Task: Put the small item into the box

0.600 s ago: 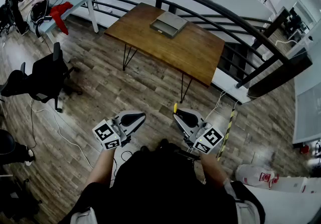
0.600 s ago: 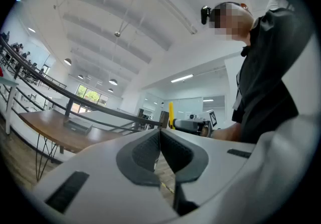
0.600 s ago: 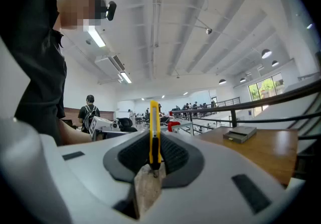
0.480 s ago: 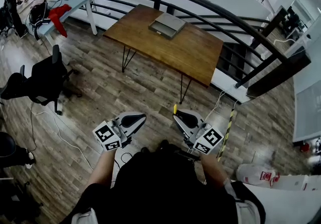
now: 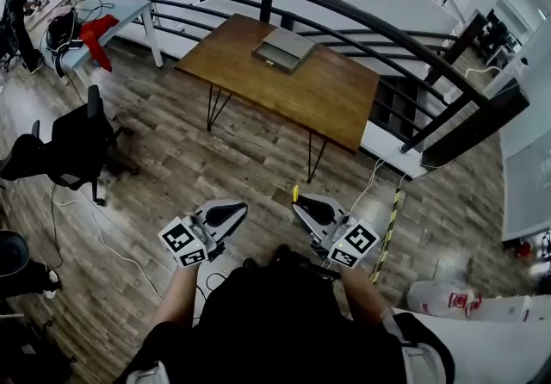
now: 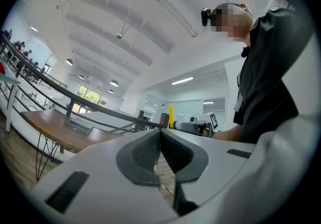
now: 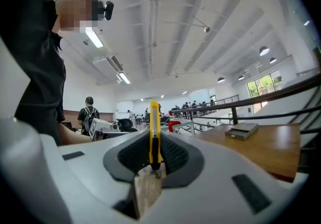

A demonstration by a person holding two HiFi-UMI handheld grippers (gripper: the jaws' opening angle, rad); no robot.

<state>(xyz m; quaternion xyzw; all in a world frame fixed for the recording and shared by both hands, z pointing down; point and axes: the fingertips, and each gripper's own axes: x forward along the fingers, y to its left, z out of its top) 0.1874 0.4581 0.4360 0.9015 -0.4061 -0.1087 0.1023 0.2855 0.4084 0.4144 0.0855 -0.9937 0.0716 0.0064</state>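
Fingers (image 7: 173, 155) of my right gripper (image 7: 153, 147) clamp a thin yellow item (image 7: 154, 117) upright, ready for carrying; those of my left gripper (image 6: 160, 142) press together, empty. Both hang well short of the tabletop (image 5: 336, 94), where the grey box (image 5: 283, 46) lies.

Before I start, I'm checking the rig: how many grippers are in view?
2. The left gripper sits lower left in the head view, shut on nothing; the right gripper is beside it, shut on a slim yellow item.
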